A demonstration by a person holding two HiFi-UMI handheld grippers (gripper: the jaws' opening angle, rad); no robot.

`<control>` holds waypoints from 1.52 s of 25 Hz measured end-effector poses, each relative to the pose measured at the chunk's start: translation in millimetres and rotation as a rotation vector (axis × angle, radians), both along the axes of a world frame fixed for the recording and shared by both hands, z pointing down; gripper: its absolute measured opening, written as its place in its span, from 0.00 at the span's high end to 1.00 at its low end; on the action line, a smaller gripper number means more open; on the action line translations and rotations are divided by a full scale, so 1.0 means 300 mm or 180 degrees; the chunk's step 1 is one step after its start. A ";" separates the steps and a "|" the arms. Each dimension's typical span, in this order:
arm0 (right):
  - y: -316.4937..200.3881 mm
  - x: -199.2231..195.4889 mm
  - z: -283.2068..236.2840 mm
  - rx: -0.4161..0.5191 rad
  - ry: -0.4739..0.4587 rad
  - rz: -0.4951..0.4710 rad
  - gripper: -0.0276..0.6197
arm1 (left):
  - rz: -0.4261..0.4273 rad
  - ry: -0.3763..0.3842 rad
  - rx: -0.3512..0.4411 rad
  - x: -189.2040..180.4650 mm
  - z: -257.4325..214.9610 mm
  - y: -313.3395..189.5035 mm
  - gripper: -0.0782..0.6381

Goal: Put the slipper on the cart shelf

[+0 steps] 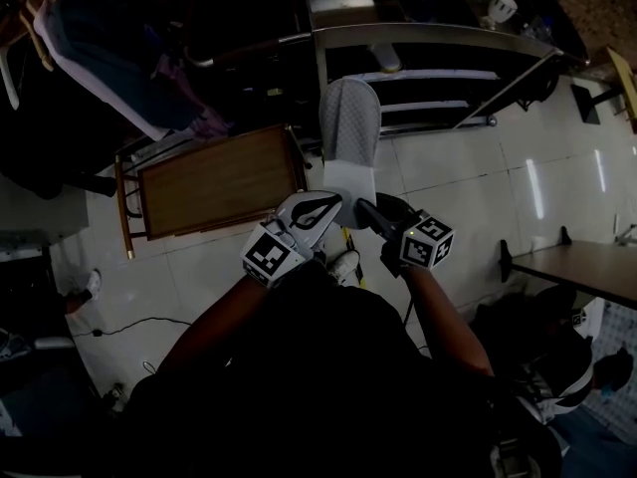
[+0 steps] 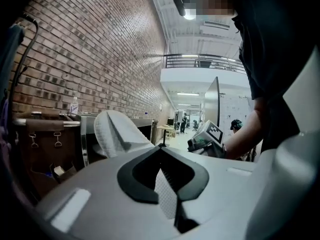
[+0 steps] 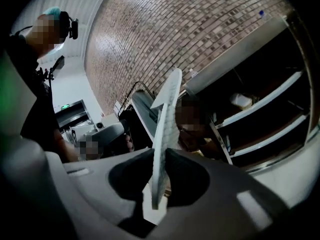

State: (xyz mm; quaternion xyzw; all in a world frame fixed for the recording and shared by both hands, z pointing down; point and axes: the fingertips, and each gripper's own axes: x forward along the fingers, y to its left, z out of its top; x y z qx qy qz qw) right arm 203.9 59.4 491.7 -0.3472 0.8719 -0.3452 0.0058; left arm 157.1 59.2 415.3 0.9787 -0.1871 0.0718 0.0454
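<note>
Before cart shelf: one white slipper, aloft; left tongs and right tongs each pinching its near end.

The head view is dim and underexposed, and glare streaks the glossy pale tiled floor right of the white woven slipper. Both gripper views bow and darken at their edges. Above the slipper, a bright ceiling lamp flares.

We are in a large, loft-like work hall. A tall brick wall rises beside a railed mezzanine over a bright corridor. Below are a glossy white tiled floor, a steel shelf cart and a wooden table.
</note>
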 end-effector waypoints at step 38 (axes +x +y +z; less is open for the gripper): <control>-0.806 0.246 0.394 -0.1131 -0.0112 -0.0161 0.86 | -0.0194 0.0012 -0.0040 0.332 0.153 -0.710 0.89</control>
